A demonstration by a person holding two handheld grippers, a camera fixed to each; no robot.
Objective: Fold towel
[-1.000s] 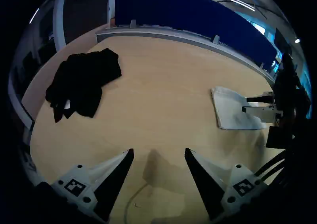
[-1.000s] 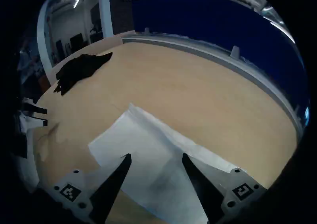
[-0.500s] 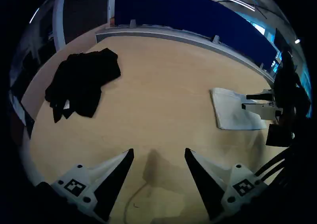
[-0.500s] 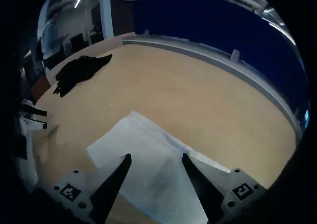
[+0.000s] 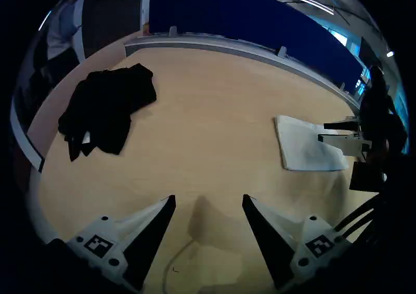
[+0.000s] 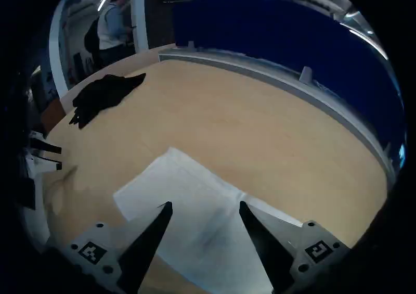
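A white folded towel [image 6: 192, 205] lies flat on the wooden table [image 6: 249, 122], straight under my right gripper [image 6: 204, 211], which hovers open over it with nothing held. From the left gripper view the same towel [image 5: 304, 148] rests at the table's right side, and the right gripper [image 5: 340, 131] stands over its far edge. My left gripper [image 5: 208, 203] is open above bare wood near the front edge, well apart from the towel.
A crumpled black cloth [image 5: 106, 109] lies at the table's left, also visible far off as the black cloth [image 6: 104, 93]. A blue partition [image 5: 249, 18] lines the back edge. A person [image 6: 112, 26] stands beyond the table's far left corner.
The towel's raised fold has settled flatter under the right gripper. A person has walked into sight behind the table. Both grippers have barely moved.
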